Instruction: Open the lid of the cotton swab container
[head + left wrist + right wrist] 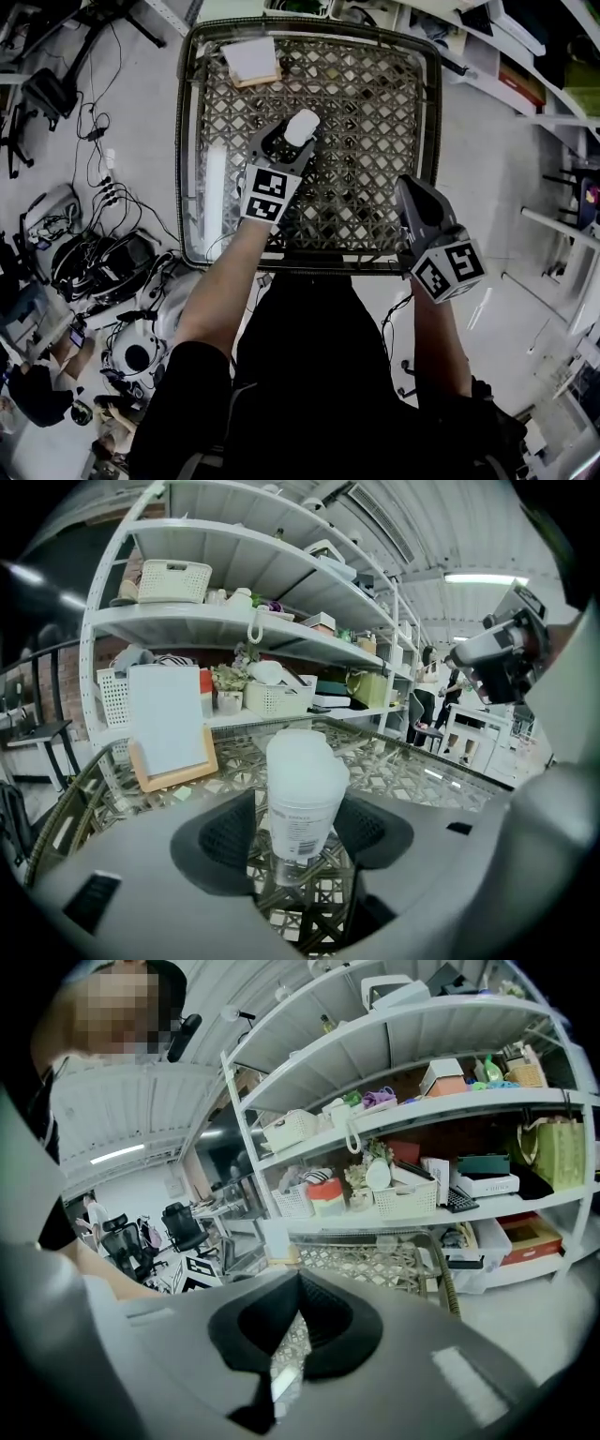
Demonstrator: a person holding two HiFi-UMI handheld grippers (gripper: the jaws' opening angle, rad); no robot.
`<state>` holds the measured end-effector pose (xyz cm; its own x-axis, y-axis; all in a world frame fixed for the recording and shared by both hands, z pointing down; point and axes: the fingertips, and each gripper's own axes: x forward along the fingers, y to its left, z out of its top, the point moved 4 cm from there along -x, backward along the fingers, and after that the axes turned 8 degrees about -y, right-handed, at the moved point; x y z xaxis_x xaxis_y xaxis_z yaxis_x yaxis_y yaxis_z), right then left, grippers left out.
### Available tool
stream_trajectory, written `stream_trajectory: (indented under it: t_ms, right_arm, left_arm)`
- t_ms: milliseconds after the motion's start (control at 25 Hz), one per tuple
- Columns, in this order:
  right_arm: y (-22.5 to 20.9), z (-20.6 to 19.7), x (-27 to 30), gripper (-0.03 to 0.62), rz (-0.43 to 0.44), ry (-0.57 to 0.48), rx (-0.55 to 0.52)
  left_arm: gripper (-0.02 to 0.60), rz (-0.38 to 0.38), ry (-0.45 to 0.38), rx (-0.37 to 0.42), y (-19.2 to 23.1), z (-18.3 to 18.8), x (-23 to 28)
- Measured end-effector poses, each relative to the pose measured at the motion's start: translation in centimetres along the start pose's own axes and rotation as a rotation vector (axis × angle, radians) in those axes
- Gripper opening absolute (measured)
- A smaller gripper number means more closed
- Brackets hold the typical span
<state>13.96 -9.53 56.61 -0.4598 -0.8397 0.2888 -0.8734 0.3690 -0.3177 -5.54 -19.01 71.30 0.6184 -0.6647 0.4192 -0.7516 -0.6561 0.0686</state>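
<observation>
**The swab pot stands between the open left tool's jaws**

The desk has a woven top that looks like a net. The cotton swab container stands upright on it, near the middle. It is a small white pot with a label on its side. Its lid is on top and looks closed.

The left tool reaches in from 6 o'clock. Its jaws are wide apart, one on each side of the pot. There is a clear gap between the left pad and the pot. The right pad is very close to it, but the left gripper view is too bent there for me to tell if it touches. So the pot is between the jaws, but it does not look squeezed.

The right tool is at about 4 o'clock from the pot, well apart from it, over the near right part of the desk. Its jaws are pressed together and hold nothing.

A white card on a wooden stand sits at about 11 o'clock from the pot, near the far edge of the desk.
</observation>
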Motion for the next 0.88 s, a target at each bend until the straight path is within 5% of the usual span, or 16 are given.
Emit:
stream_trajectory:
  t_ms: [80, 400, 880]
  right_arm:
    - [-0.1, 0.3, -0.1, 0.011, -0.003, 0.001, 0.000]
    - [0.2, 1.3, -0.9, 0.012, -0.020, 0.008, -0.004]
    - [2.5, 5.1, -2.4, 0.012, 0.031, -0.017, -0.028]
  left_arm:
    - [0.212, -0.007, 0.010, 0.006, 0.1, 0.0, 0.2]
    - [0.204, -0.029, 0.047, -0.026, 0.4, 1.0, -0.5]
    - [0.202, -0.114, -0.045, 0.020, -2.1, 9.3, -6.8]
